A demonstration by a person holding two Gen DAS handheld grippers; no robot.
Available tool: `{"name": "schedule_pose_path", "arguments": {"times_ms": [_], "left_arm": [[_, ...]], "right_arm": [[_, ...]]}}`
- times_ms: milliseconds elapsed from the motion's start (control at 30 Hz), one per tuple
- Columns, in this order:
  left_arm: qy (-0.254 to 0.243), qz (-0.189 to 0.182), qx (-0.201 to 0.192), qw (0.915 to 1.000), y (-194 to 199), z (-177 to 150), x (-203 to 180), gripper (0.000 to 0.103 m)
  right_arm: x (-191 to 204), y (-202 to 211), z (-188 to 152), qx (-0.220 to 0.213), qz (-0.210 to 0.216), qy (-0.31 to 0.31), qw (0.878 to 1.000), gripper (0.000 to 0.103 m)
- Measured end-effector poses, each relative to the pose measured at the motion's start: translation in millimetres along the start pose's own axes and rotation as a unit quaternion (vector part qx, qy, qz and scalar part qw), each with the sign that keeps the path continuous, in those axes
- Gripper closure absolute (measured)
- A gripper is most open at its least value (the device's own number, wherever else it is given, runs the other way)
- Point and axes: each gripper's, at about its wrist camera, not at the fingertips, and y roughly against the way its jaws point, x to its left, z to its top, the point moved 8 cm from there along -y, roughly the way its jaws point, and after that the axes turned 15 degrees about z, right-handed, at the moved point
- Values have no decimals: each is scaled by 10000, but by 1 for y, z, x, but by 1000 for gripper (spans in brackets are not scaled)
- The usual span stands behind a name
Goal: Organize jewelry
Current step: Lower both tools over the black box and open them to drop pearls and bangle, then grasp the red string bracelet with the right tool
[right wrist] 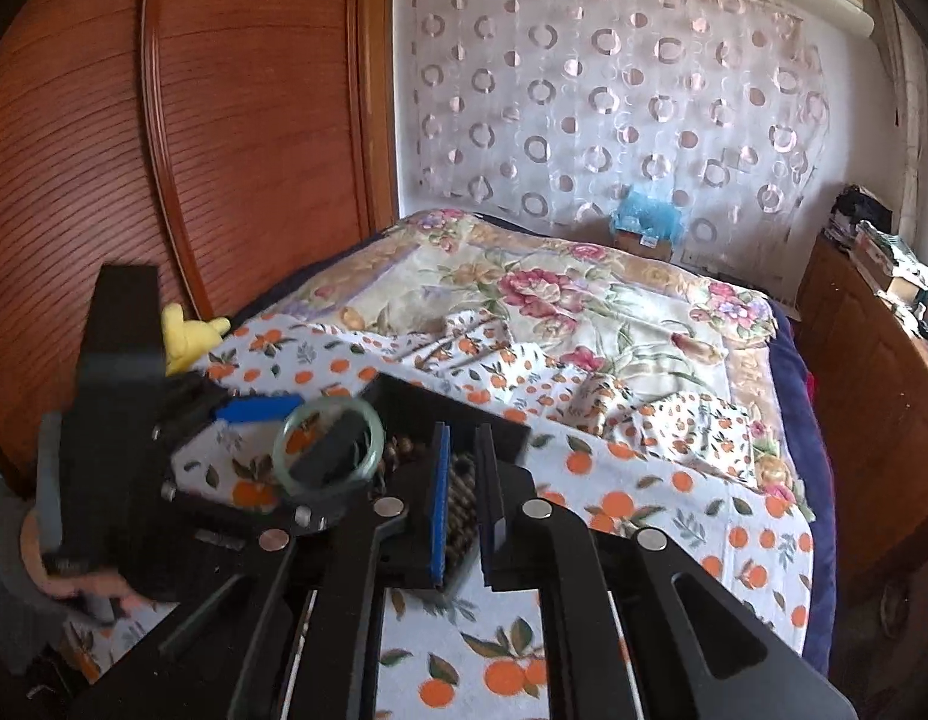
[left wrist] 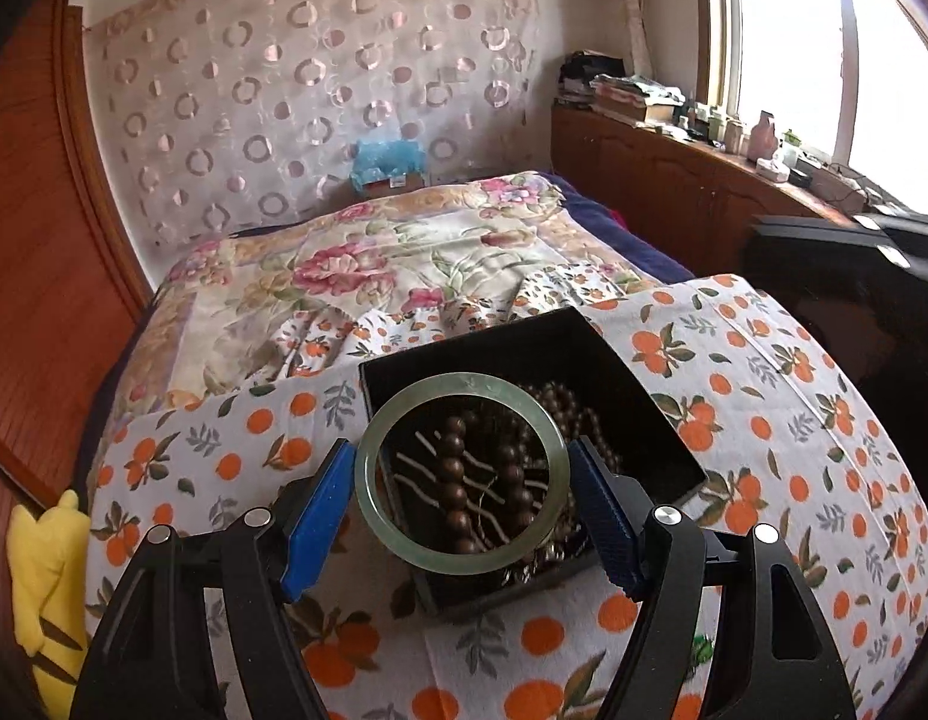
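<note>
I am gripping a pale green jade bangle (left wrist: 461, 471) between the blue pads of my left hand-held gripper (left wrist: 464, 507), tilted down above the open black square box (left wrist: 619, 360) of brown wooden beads (left wrist: 455, 483) on the orange-print bedsheet (left wrist: 763, 396). My right hand-held gripper (right wrist: 462, 483) is pointing down at the box, nearly closed and empty, hiding most of the beads.
</note>
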Motion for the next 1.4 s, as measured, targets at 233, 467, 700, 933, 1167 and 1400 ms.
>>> {"name": "schedule_pose_path", "arguments": {"times_ms": [233, 467, 700, 933, 1167, 1400], "left_arm": [[-40, -53, 0, 10000, -1, 0, -12, 26], [-128, -144, -122, 9997, 23, -9, -15, 26], [-262, -352, -35, 9990, 42, -44, -27, 26], [-353, -507, 205, 9979, 44, -83, -36, 26], [-426, -604, 415, 9964, 34, -99, -42, 39], [-251, -981, 623, 9929, 26, -100, -47, 59]], "right_arm": [[-13, 24, -50, 171, -118, 37, 9998, 92], [-9, 30, -108, 353, 47, -104, 9993, 92], [-10, 23, -155, 640, 148, -333, 9973, 62], [0, 12, -180, 1037, 287, -226, 9939, 69], [0, 4, -191, 1243, 75, -64, 9922, 90], [-1, 6, -192, 1110, 45, -67, 9938, 91]]}}
